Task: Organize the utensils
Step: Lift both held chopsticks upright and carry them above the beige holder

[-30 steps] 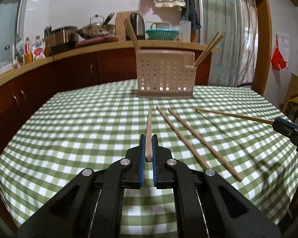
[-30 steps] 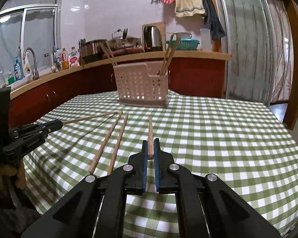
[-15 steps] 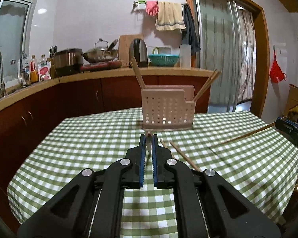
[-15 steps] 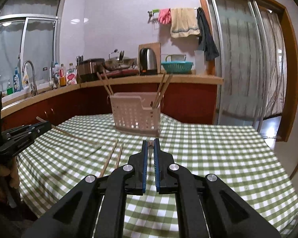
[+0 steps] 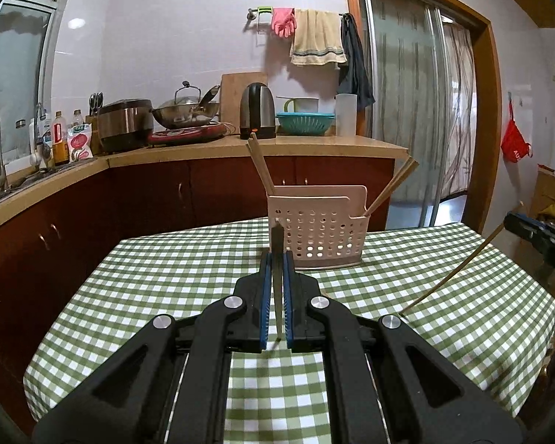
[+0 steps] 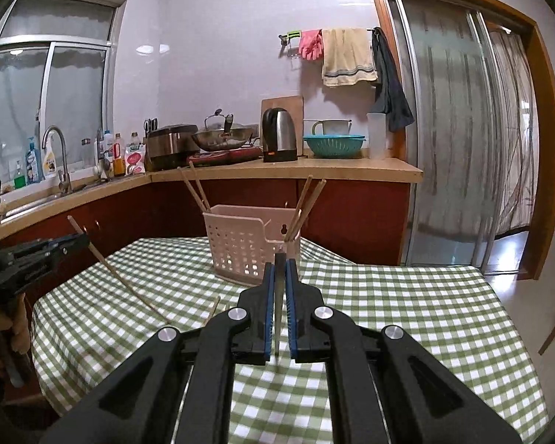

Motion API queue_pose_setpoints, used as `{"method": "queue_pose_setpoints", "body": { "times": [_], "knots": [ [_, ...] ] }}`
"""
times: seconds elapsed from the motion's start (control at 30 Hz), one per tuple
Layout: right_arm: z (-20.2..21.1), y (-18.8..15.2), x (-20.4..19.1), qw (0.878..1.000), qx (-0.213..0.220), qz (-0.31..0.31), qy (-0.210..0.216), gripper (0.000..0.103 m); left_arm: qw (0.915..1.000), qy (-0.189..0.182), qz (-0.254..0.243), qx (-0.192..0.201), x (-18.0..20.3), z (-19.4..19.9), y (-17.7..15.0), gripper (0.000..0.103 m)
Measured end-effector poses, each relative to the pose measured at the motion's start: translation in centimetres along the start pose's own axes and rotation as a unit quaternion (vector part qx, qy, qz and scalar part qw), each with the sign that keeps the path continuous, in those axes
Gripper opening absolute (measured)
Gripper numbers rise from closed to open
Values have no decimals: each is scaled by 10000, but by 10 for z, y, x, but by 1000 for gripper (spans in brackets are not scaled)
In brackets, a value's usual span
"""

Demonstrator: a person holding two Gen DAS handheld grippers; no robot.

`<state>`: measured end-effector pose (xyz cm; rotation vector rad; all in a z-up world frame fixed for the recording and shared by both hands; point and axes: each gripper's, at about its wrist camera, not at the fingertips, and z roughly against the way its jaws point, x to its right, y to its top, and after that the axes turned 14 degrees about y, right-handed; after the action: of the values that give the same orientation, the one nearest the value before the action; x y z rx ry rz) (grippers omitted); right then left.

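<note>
A pale perforated utensil basket (image 5: 316,227) stands at the far side of the green checked table (image 5: 166,281), with chopsticks leaning in both ends; it also shows in the right wrist view (image 6: 248,248). My left gripper (image 5: 277,259) is shut on a wooden chopstick (image 5: 277,244), held raised and tilted up, seen end-on. My right gripper (image 6: 280,270) is shut on another chopstick (image 6: 279,288), also raised. The right gripper (image 5: 540,236) shows at the right edge of the left view, its chopstick (image 5: 458,270) slanting down. The left gripper (image 6: 33,259) shows at left in the right view.
One or two loose chopsticks (image 6: 214,305) lie on the table in front of the basket. A kitchen counter (image 5: 240,144) with a kettle, wok, rice cooker and colander runs behind the table. A sliding glass door (image 6: 462,148) is at right.
Both grippers have lifted their chopsticks off the table and tilted them up. The views have risen and pulled back from the basket.
</note>
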<state>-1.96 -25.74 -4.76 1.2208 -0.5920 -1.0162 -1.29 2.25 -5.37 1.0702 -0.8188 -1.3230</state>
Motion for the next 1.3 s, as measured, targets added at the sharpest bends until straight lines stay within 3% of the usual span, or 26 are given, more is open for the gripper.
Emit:
{"method": "queue_pose_setpoints", "body": {
  "times": [0.6, 1.07, 1.3],
  "knots": [
    [-49, 29, 11, 9999, 69, 53, 101, 7, 10000, 17, -20, -17, -1, -48, 34, 7],
    [-56, 40, 14, 9999, 92, -63, 120, 7, 9999, -112, 54, 42, -4, -55, 47, 7],
    [-57, 60, 13, 9992, 287, -44, 259, 7, 9989, -339, 235, 220, -7, -51, 70, 7]
  ]
}}
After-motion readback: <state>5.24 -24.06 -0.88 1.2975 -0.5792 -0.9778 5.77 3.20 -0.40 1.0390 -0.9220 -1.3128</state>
